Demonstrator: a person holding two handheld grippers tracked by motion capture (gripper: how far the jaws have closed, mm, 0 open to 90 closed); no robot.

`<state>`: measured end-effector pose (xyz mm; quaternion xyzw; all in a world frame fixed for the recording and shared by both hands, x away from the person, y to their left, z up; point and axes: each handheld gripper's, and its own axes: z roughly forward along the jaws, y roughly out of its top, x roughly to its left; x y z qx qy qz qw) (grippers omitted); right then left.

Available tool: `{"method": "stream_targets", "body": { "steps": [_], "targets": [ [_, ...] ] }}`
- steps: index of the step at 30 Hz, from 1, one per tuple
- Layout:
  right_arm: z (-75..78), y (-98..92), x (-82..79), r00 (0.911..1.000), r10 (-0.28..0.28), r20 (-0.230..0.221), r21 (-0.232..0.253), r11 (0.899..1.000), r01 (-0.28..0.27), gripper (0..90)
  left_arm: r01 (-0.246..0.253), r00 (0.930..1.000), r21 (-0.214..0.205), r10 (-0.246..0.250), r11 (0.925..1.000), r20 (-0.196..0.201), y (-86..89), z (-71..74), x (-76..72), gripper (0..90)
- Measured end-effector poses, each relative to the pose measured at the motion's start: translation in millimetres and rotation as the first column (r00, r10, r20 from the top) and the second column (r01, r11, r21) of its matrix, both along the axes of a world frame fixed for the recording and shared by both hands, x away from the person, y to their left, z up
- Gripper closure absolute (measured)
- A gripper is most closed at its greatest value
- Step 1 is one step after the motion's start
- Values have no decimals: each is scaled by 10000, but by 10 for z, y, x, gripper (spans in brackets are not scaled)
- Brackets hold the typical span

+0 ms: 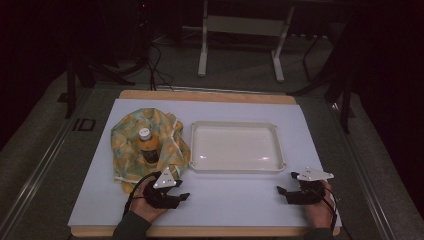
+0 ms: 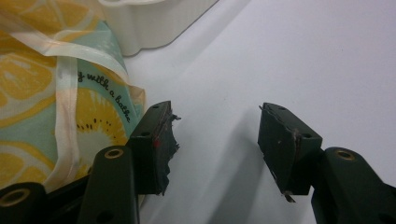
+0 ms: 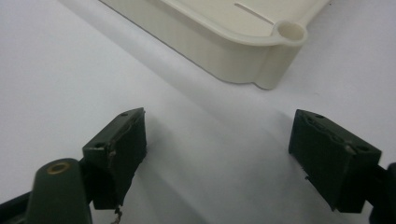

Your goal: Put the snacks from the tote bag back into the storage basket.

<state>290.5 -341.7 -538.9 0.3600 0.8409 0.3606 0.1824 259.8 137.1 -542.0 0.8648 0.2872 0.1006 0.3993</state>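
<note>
High view overhead, gripper views low, close, sharing tray (image 1: 235,126)

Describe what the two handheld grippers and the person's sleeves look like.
Each is a black two-jaw tool with a grey three-cornered plate on top. The left gripper and right gripper each trail a black cable. Up close, the left gripper's block-shaped pads are frayed at the edges, and brass-coloured rivets sit in the jaw arms. A dark sleeve covers the left forearm.

Cloth (image 1: 131,142): pale teal, printed with yellow lemon slices (black script lettering seen in the left gripper view). Bottle (image 1: 148,148): amber, white cap. Tray (image 1: 200,162): cream. Table sheet (image 1: 235,200): pale lavender-white. Gripper jaws: black.
</note>
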Motion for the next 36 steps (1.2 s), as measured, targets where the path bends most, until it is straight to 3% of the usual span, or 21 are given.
{"method": "stream_targets", "body": {
  "steps": [4,8,13,36],
  "targets": [
    [0,-3,1,10000,3,-21,33,10000,-3,190,-39,10000,-7,39,10000,16,2,0,-1,465],
    [-2,-13,14,9998,66,-173,170,9998,-64,205,-113,9997,-309,106,9995,-231,31,-3,22,482],
    [-1,-11,8,9998,127,-141,158,9998,-125,197,-50,10000,-132,49,9999,-82,14,-2,9,470],
    [2,13,-30,9990,406,180,-34,9992,-405,187,350,9994,-62,-350,9994,50,-6,44,-40,509]
  ]
}}
